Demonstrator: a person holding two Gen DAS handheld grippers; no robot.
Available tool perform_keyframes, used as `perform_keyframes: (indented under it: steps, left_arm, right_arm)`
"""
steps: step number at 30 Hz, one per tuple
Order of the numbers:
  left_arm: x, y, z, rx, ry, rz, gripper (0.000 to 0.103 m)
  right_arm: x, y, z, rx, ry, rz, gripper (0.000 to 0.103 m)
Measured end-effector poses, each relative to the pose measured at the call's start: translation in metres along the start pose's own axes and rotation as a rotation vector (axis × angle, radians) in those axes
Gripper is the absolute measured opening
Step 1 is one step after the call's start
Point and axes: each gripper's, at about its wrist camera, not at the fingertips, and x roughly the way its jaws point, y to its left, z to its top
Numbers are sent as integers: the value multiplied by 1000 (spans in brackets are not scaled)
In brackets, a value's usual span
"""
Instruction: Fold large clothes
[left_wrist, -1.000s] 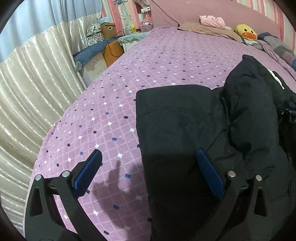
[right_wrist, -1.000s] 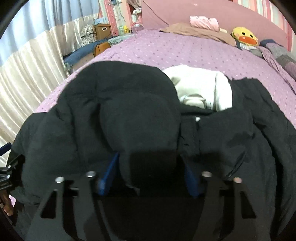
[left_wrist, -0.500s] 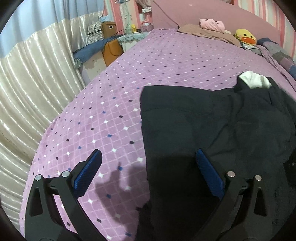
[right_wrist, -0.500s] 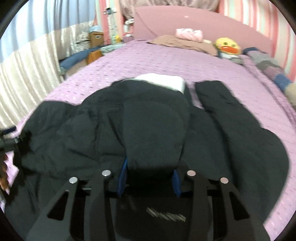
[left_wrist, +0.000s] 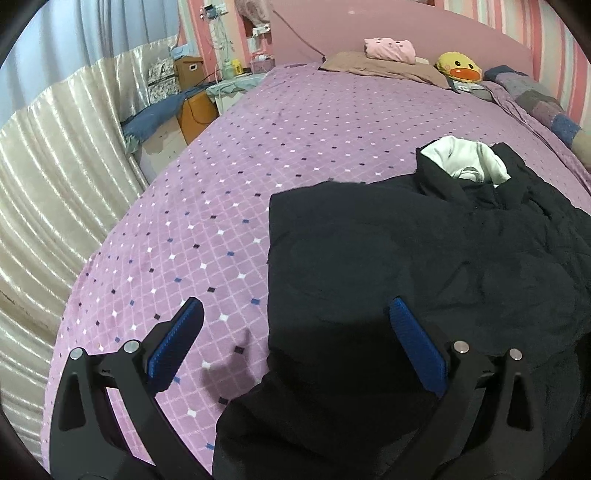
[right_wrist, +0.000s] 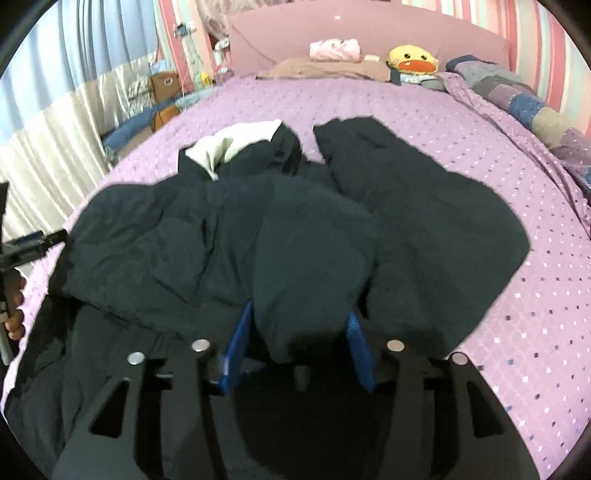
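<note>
A large black padded jacket with a white lining lies spread on the purple bedspread. My left gripper is open above the jacket's left edge, one finger over the fabric and the other over the bedspread. In the right wrist view a thick fold of the jacket sits between the blue pads of my right gripper. Its jaws are opening, and the fold still fills the gap. A sleeve lies flat to the right. The left gripper and a hand show at the left edge.
Pillows, a pink bundle and a yellow duck toy lie at the headboard. A patchwork blanket runs along the right side. Beige curtains, a box and a bedside shelf stand left of the bed.
The right gripper drew back with the jacket fold, narrowing and then widening its jaws. The raised bulk sank flat and the sleeve spread out. The left gripper shifted a little.
</note>
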Motion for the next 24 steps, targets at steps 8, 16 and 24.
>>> perform_keyframes:
  steps: [8, 16, 24]
  left_arm:
    - [9, -9, 8, 16, 9, 0, 100]
    - [45, -18, -10, 57, 73, 13, 100]
    - [41, -14, -10, 29, 51, -4, 100]
  right_arm:
    - [3, -12, 37, 49, -50, -32, 57]
    - [76, 21, 18, -44, 86, -65, 57]
    - [69, 15, 21, -44, 62, -49, 57]
